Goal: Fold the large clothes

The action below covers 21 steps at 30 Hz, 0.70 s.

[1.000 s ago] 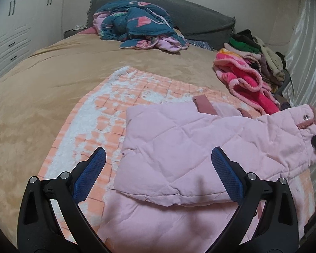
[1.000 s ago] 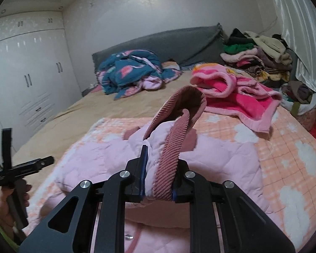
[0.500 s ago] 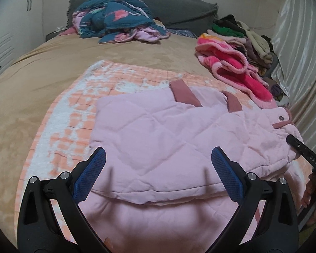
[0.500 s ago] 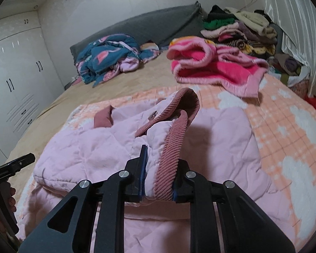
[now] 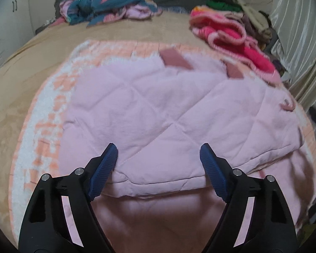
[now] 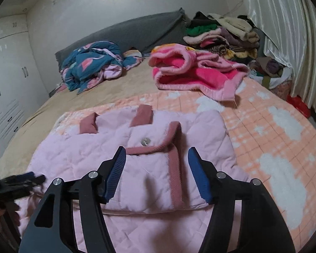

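Right up front in the left wrist view, the left gripper (image 5: 158, 164) is seen with its blue pads (image 5: 104, 171) spread wide but closing, pointed down over the near folded edge of the pink quilted jacket (image 5: 168, 109). Nothing is pinched between them; the fabric edge is just framed by the two fingers.

Over in the right wrist view, the right gripper (image 6: 155, 174) is caught with its jaws opening, and nothing is gripped there either. A folded-over flap of the jacket (image 6: 149, 168), edged with dusty-rose ribbed trim (image 6: 176, 168), is laid flat on the jacket between the pads without being pressed by them. A small silver snap (image 6: 145, 141) can be made out on that flap.

The jacket itself is spread out folded on an orange checked blanket with white cloud shapes (image 6: 280, 147), which is laid over a tan bedspread (image 6: 107, 92). Two rose-coloured cuffs (image 6: 144, 115) are poked out along the jacket's far edge.

Further back, a bright pink fleece blanket (image 6: 191, 71) is bunched up on the bed, and a teal patterned quilt (image 6: 92, 63) is heaped near a grey headboard cushion (image 6: 132, 33). A stack of folded clothes (image 6: 225, 35) is piled in the far corner beside a shiny white curtain (image 6: 284, 31). White wardrobe doors (image 6: 8, 73) are seen off to the left. The picture from the left side is a bit motion-blurred.
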{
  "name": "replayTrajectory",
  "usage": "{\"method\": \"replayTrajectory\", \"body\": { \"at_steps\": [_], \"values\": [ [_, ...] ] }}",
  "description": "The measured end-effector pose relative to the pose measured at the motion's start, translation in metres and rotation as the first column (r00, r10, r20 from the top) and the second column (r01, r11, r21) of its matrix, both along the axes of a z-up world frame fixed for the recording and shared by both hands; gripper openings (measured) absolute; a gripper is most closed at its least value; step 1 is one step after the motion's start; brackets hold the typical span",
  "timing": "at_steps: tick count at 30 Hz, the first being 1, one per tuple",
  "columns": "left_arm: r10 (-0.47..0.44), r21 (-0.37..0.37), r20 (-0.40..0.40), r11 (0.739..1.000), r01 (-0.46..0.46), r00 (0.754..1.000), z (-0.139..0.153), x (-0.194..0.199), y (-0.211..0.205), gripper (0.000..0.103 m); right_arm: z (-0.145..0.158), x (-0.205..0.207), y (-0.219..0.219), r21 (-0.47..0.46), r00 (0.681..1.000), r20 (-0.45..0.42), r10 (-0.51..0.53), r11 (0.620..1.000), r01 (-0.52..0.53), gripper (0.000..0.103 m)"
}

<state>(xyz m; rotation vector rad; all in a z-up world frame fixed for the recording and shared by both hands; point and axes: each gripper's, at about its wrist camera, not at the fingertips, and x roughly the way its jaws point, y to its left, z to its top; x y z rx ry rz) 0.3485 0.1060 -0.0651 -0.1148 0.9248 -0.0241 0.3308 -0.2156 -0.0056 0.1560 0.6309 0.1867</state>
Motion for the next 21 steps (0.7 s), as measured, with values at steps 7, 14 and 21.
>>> {"method": "replayTrajectory", "body": {
  "at_steps": [7,14,21],
  "values": [
    [0.008,-0.057,-0.029,0.998,-0.009,1.000,-0.020,0.004,0.006,0.076,0.023,0.003,0.039,-0.051,0.991,0.029,0.132,0.990,-0.130,0.073],
    [0.006,-0.059,-0.034,0.998,-0.008,0.999,-0.022,0.003,0.005,0.076,0.003,0.043,0.087,-0.121,0.965,-0.145,0.216,0.965,-0.234,0.078],
    [0.004,-0.063,-0.034,0.998,-0.006,0.999,-0.021,0.002,0.005,0.076,-0.051,0.071,0.107,-0.176,0.930,-0.305,0.204,0.948,-0.266,0.084]
  ]
}}
